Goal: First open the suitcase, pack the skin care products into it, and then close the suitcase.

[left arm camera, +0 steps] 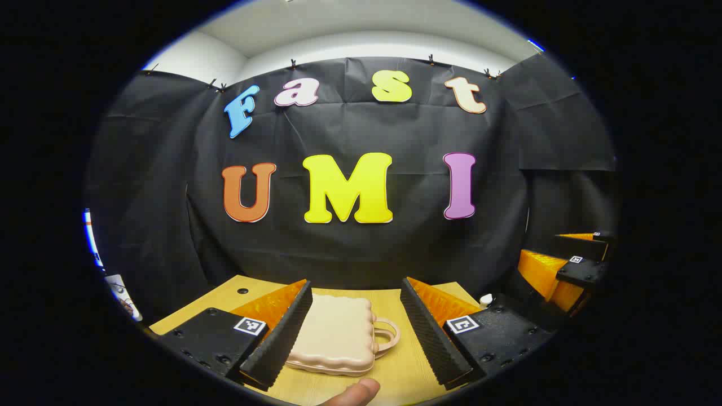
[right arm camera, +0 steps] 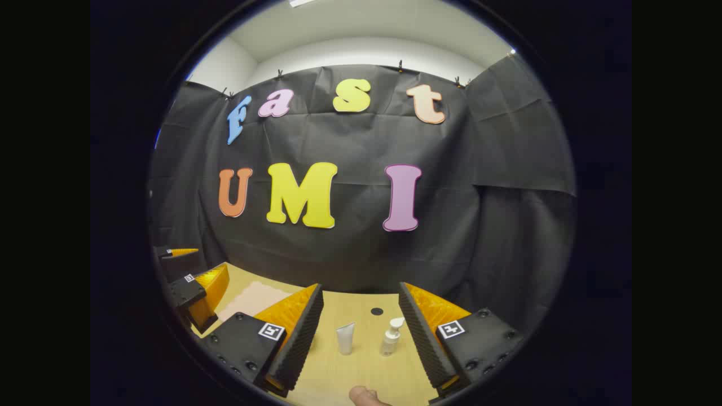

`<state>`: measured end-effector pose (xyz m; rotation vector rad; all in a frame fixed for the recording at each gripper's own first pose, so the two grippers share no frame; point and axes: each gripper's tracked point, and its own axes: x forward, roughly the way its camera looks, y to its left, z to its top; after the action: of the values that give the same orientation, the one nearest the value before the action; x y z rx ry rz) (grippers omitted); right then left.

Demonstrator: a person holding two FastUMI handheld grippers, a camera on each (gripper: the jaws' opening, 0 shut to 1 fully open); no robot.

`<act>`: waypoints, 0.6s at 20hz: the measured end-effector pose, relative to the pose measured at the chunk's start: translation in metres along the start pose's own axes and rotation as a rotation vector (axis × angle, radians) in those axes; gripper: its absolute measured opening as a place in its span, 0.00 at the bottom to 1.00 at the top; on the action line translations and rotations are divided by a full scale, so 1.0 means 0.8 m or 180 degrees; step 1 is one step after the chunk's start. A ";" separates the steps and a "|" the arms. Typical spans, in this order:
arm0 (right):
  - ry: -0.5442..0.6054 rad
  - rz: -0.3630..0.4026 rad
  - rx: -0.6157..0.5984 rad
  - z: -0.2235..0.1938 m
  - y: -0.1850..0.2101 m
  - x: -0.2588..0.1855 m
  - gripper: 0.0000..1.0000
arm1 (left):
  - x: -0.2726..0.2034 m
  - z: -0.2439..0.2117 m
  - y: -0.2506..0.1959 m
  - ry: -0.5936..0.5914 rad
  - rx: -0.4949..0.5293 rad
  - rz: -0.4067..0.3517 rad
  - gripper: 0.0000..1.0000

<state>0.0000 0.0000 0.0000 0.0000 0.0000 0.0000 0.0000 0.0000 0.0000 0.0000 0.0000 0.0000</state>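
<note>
So the left gripper has its fingers spread wide apart, holding nothing, with the little beige suitcase sitting closed and flat on the wooden table right between them, lower middle of the left gripper view, handle pointing right. The right gripper is spread open too, nothing in it. Between its fingers, low centre of the right gripper view, stand a white tube and a small pump bottle, just beside each other, both upright on the table.

Wooden table: suitcase, tube, pump bottle.
</note>
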 end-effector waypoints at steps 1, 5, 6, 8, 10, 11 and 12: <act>0.0008 0.0019 -0.0023 0.000 0.000 0.002 0.80 | 0.001 0.001 0.000 -0.0014 -0.0012 0.0021 1.00; 0.0003 0.0098 -0.0053 -0.001 0.003 0.008 0.80 | 0.002 0.002 -0.002 -0.0030 -0.0050 0.0064 1.00; -0.0002 0.0114 -0.0045 -0.001 0.004 0.008 0.80 | 0.002 0.001 -0.002 -0.0019 -0.0056 0.0075 1.00; -0.0026 0.0123 -0.0065 0.000 0.003 0.010 0.80 | 0.003 0.000 -0.001 -0.0017 -0.0071 0.0091 1.00; -0.0036 0.0160 -0.0073 0.000 0.007 0.013 0.80 | 0.005 0.002 -0.001 -0.0026 -0.0085 0.0094 1.00; -0.0021 0.0163 -0.0069 -0.001 0.007 0.016 0.80 | 0.006 0.002 -0.001 -0.0025 -0.0084 0.0097 1.00; -0.0013 0.0180 -0.0068 -0.004 0.008 0.017 0.80 | 0.006 0.002 -0.002 -0.0042 -0.0068 0.0091 1.00</act>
<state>0.0139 0.0063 -0.0031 -0.0212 -0.0040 0.0565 0.0051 -0.0014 0.0016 -0.0214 -0.0132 0.0287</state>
